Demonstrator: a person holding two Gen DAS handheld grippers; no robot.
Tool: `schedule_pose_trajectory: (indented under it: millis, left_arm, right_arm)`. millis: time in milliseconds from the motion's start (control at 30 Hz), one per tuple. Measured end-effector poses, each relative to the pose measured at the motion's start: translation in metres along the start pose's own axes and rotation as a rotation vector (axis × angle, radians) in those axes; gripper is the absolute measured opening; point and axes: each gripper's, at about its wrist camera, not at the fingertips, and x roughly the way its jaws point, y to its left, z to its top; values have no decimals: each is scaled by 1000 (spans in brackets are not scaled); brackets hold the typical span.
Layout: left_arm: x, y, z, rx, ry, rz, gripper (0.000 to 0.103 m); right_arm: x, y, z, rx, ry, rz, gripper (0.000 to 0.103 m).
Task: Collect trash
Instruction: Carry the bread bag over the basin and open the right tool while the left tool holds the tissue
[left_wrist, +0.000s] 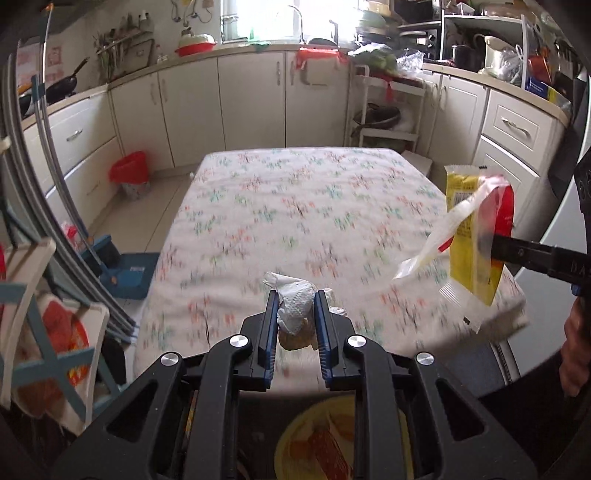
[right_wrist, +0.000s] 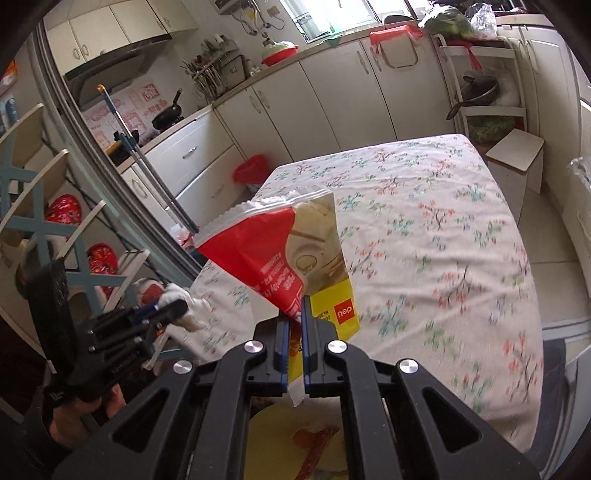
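Observation:
In the left wrist view my left gripper (left_wrist: 295, 295) is shut on a crumpled white tissue (left_wrist: 293, 302) with a brownish lump under it, held above the near end of the floral-clothed table (left_wrist: 295, 206). To its right my right gripper (left_wrist: 495, 245) holds the wrappers (left_wrist: 476, 236) in the air. In the right wrist view my right gripper (right_wrist: 294, 306) is shut on a red and white snack bag (right_wrist: 273, 251) and a yellow packet (right_wrist: 336, 314). The left gripper (right_wrist: 181, 306) with the tissue (right_wrist: 184, 299) shows at lower left. A bin with a red liner (left_wrist: 129, 173) (right_wrist: 251, 170) stands on the floor by the cabinets.
White cabinets (left_wrist: 251, 103) line the far walls. A blue dustpan and broom (left_wrist: 125, 273) lie left of the table, beside folded chairs (right_wrist: 40, 206). A small white stool (right_wrist: 517, 162) and a shelf rack (left_wrist: 384, 110) stand at the far right corner. A person's hand (right_wrist: 88, 406) grips the left tool.

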Motion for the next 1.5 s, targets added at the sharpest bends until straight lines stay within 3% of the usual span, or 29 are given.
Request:
schedule_pose_trajectory:
  millis: [300, 867, 1333, 1500]
  left_arm:
    - [-22, -3, -31, 12, 10, -1, 17]
    - [-33, -20, -62, 45, 53, -20, 17]
    - [-37, -27, -81, 33, 100, -48, 17]
    - [-36, -30, -91, 34, 131, -59, 17]
  right_arm:
    - [-12, 7, -31, 18, -4, 4, 6]
    - [-23, 10, -56, 32, 12, 11, 6]
    - [-20, 35, -93, -7, 104, 68, 6]
    - [-13, 41, -111, -16, 181, 85, 6]
